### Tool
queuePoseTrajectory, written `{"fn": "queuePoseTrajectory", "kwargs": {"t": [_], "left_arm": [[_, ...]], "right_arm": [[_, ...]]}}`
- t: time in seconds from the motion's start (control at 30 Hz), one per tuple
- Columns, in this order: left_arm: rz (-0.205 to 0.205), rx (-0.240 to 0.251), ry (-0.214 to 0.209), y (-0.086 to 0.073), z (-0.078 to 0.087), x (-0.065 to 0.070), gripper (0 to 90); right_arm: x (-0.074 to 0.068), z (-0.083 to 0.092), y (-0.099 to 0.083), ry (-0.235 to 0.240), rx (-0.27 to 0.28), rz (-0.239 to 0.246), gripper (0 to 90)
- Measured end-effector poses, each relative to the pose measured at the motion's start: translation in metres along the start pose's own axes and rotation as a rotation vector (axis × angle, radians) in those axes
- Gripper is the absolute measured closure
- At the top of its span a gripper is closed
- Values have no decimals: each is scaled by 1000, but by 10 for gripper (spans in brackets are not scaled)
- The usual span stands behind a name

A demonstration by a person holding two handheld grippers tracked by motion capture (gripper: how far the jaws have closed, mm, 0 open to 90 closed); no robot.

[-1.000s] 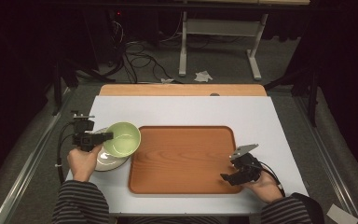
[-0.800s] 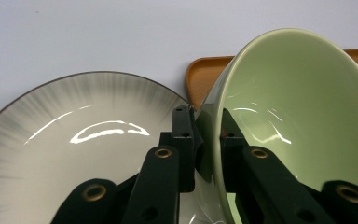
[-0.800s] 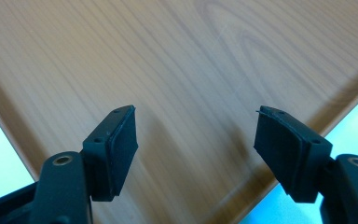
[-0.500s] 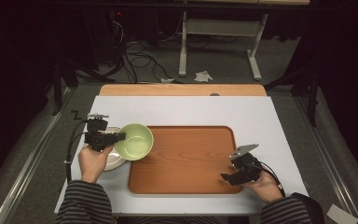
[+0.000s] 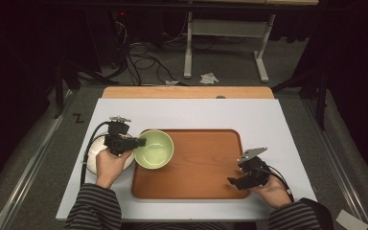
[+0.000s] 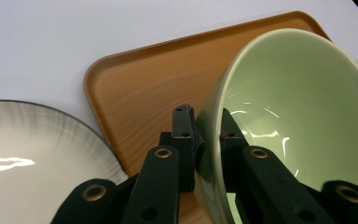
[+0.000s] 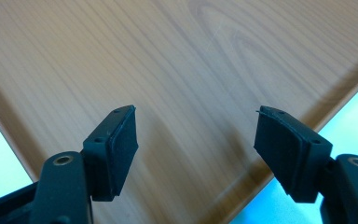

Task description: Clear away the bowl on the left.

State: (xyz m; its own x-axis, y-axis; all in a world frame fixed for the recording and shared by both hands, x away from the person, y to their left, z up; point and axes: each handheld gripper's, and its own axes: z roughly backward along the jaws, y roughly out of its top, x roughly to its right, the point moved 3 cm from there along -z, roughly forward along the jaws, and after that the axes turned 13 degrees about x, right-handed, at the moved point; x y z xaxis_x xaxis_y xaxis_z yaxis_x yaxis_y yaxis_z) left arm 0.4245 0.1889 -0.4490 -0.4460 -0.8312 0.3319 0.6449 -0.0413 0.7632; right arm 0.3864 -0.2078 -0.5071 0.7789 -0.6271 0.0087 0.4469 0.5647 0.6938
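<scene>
Green bowl (image 5: 154,149): glazed, slick, breakable; left tool (image 6: 200,140) pinches its rim over tray (image 5: 206,163). Right tool (image 7: 196,149) gapes, holding nothing.

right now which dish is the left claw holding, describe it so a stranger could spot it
Start at the wooden tray in the middle of the white table. At the tray's left end, the left claw pinches the rim of a bowl. It is pale green and deep, unlike the flat white plate beside it, off the tray.
</scene>
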Motion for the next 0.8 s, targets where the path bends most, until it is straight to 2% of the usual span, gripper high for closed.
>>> {"fn": "queuePoseTrajectory", "kwargs": {"t": [0.4,0.57,0.8], "left_arm": [[-40,-48,-69,5,-26,22,822],[-39,-64,-97,6,-36,29,822],[-41,-89,-110,4,-48,35,822]], "right_arm": [[1,1,0,-2,-3,1,315],[1,0,0,-1,1,0,315],[1,0,0,0,0,9,315]]}}
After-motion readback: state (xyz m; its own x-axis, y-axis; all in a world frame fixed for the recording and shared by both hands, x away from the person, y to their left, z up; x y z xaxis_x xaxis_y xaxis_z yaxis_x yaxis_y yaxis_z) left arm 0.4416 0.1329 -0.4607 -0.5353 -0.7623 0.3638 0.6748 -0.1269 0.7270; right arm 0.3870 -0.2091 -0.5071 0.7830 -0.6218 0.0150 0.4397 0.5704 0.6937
